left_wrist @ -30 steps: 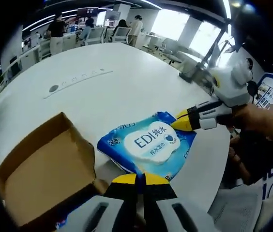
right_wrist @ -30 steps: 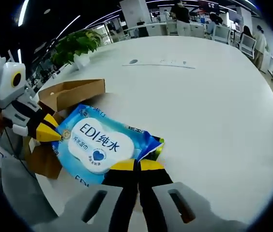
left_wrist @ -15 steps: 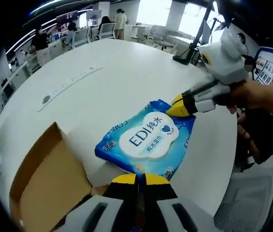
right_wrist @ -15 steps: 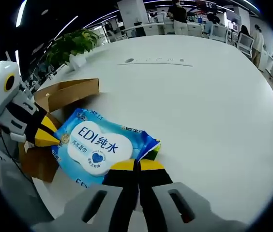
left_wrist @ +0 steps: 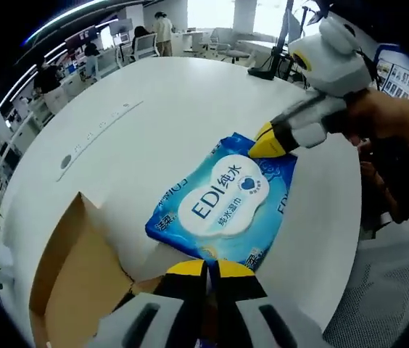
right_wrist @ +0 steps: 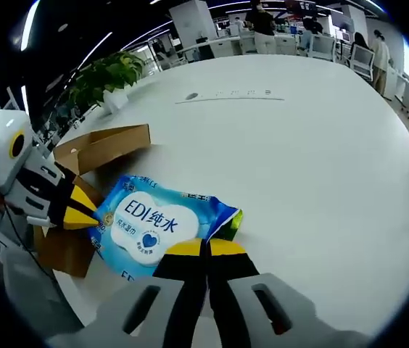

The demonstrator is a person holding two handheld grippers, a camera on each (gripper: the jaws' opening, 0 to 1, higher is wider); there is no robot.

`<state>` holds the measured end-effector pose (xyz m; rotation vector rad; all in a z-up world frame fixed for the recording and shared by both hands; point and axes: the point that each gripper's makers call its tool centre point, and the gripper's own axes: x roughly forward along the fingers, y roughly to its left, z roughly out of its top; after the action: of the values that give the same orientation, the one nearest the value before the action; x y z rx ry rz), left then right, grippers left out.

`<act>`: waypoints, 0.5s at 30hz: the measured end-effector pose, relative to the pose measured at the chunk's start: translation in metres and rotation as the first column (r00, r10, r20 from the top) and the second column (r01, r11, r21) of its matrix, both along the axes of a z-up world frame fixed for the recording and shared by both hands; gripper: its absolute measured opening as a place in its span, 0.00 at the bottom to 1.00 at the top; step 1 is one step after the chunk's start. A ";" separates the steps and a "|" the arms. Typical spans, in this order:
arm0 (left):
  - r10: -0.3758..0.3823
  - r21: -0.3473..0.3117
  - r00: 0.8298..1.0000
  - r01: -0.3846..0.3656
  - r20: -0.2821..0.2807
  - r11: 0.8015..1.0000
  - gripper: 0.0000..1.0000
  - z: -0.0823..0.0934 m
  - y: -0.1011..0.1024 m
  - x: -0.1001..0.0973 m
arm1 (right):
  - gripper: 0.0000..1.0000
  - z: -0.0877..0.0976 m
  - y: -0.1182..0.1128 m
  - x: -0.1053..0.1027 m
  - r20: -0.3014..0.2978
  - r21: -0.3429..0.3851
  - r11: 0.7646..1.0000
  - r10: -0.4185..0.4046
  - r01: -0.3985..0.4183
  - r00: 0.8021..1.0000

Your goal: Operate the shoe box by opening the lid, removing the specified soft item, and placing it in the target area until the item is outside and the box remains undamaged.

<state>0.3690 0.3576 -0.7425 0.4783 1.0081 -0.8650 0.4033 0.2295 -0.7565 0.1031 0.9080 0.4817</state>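
A blue wet wipes pack [left_wrist: 222, 210] with a white "EDI" label hangs just over the white table [left_wrist: 168, 101], stretched between both grippers. My left gripper [left_wrist: 204, 268] is shut on its near edge. My right gripper [left_wrist: 271, 139], coming in from the right in a person's hand, pinches the far corner. In the right gripper view the pack [right_wrist: 157, 225] lies in front of my right gripper [right_wrist: 204, 249], which is shut on its edge, and the left gripper [right_wrist: 81, 210] grips its left corner. The open brown shoe box [left_wrist: 74, 290] [right_wrist: 103, 145] sits beside the pack.
A long cable slot [left_wrist: 96, 134] [right_wrist: 226, 94] runs across the table's middle. A black stand [left_wrist: 273, 65] rests near the far edge and a potted plant [right_wrist: 110, 72] at the left rim. A grey chair [left_wrist: 378, 297] stands by the table, with desks and people behind.
Both grippers keep their hold on the pack. The pack has drifted a little away from the box, which now sits lower and further left in the left gripper view.
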 end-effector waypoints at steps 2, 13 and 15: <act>-0.005 0.004 1.000 0.005 0.005 1.000 0.05 0.000 0.001 -0.001 | 0.00 0.001 0.000 -0.001 -0.006 0.012 1.000 -0.015 0.015 1.000; 0.006 -0.029 1.000 -0.005 0.029 1.000 0.15 0.013 0.000 -0.004 | 0.05 0.007 -0.007 -0.001 0.045 -0.018 1.000 0.007 -0.007 0.999; 0.009 -0.035 1.000 -0.008 0.029 0.999 0.17 0.017 0.001 -0.005 | 0.06 0.008 -0.008 -0.001 0.049 -0.026 1.000 0.006 -0.005 0.999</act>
<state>0.3643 0.3587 -0.7259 0.4560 0.9658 -0.8646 0.4021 0.2214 -0.7483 0.0652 0.8667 0.4759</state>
